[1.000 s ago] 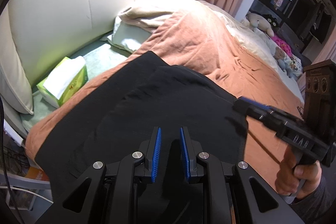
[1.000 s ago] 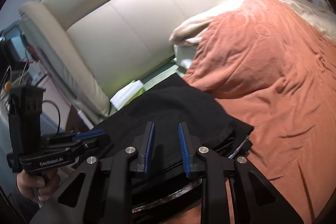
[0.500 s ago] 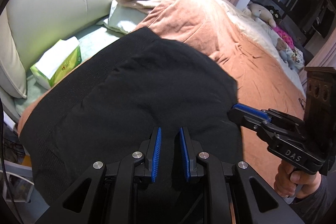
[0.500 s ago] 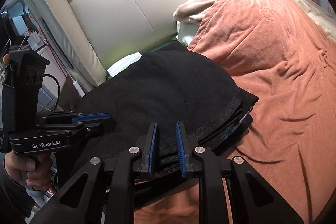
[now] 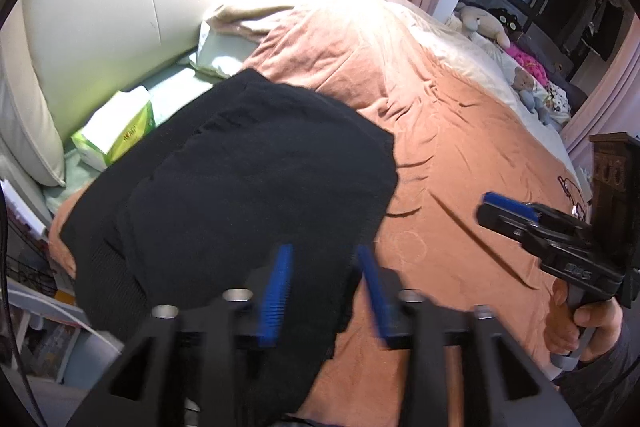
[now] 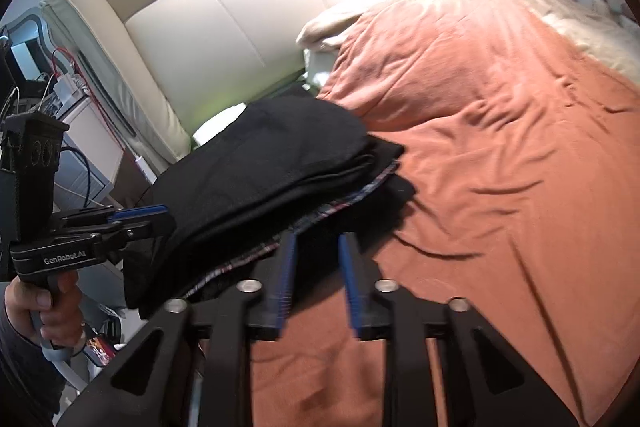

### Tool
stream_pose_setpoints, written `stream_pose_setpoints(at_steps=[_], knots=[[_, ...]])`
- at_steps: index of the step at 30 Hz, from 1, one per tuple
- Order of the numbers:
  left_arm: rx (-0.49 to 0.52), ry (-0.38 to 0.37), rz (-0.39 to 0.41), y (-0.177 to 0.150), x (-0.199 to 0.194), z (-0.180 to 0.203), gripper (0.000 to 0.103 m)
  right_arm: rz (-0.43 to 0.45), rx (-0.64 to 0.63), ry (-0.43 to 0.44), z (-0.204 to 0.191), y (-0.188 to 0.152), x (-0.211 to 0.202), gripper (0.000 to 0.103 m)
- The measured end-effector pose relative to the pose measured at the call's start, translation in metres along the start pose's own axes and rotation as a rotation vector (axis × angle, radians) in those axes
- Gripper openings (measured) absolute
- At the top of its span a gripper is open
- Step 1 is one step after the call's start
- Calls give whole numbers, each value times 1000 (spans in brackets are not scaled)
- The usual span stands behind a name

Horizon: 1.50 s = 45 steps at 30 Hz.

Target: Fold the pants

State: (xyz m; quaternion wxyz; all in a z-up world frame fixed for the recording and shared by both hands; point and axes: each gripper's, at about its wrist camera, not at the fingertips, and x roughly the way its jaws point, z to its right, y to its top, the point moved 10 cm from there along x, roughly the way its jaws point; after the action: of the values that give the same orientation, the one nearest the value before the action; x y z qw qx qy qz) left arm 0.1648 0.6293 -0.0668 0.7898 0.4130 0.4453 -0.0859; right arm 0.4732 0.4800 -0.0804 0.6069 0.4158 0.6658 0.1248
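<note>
The black pants (image 5: 248,179) lie folded in a thick stack on the orange blanket (image 5: 460,155), near the bed's left edge. In the right wrist view the stack (image 6: 280,163) shows its layered edge with a strip of plaid lining (image 6: 320,215). My left gripper (image 5: 323,249) hovers over the near edge of the pants with its jaws opening; the pads press on nothing, and the cloth lies below them. My right gripper (image 6: 317,237) sits just off the stack's near corner, jaws opening, with nothing held. Each gripper shows in the other view: right (image 5: 504,213), left (image 6: 152,217).
A green and white tissue pack (image 5: 116,135) lies beside the pants by the cream headboard (image 5: 120,7). A pale pillow (image 5: 224,55) sits behind. Stuffed toys (image 5: 488,23) line the far side. A nightstand with cables (image 6: 80,115) stands left of the bed.
Both grippers went from nearly shut over the black cloth to open and drew back from it. The pants now rest folded on the blanket, farther from both cameras.
</note>
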Motion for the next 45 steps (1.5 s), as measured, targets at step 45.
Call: stream_pose_setpoints(at_steps=[45], knots=[[178,-33,312,-114,-200,174,102,271,-10,-296,-43,-163,-358,103]])
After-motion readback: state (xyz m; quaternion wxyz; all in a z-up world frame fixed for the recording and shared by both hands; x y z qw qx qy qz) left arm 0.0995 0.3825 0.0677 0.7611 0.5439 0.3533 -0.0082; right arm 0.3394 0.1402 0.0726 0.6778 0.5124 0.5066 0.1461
